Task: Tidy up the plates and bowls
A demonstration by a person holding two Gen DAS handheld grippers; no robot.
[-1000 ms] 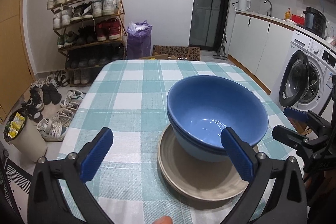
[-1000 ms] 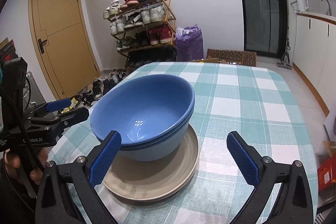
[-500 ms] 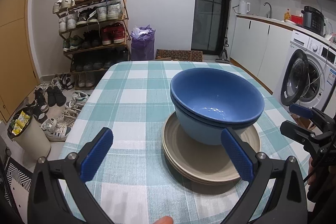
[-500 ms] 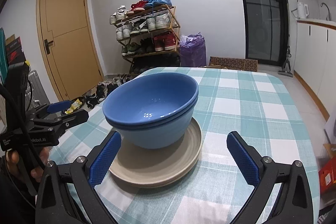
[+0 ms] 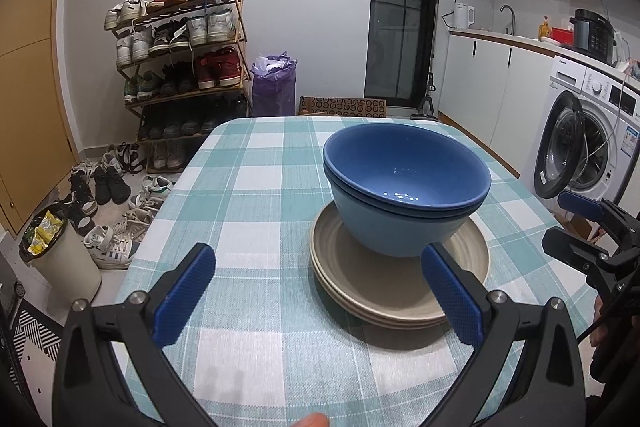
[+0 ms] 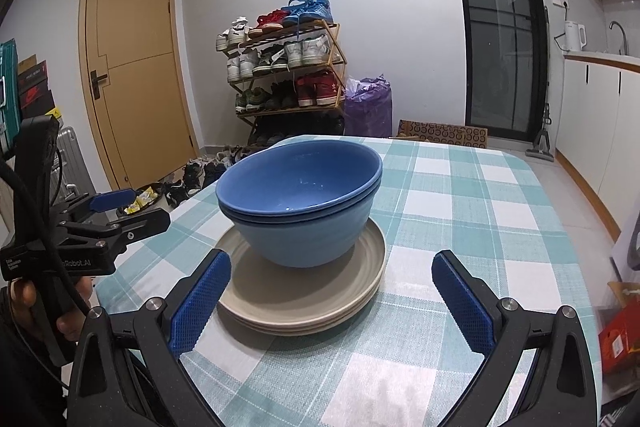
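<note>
Checked teal-and-white cloth covers the table [image 5: 260, 195], which bears one compact stack near its right side: beige plates [image 6: 304, 291] below as the broad base, two nested blue bowls [image 6: 300, 211] on top. Left gripper [image 5: 316, 291] and right gripper [image 6: 332, 295] hover spread wide, empty, apart from the stack, suggesting organizing is complete.

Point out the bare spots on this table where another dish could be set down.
The checked tablecloth is bare from the beige plates to its left edge, and between the stack and the far edge. In the right wrist view it is also bare right of the plates. The only occupied spot is the centre, where the blue bowls sit nested on the plates.
</note>
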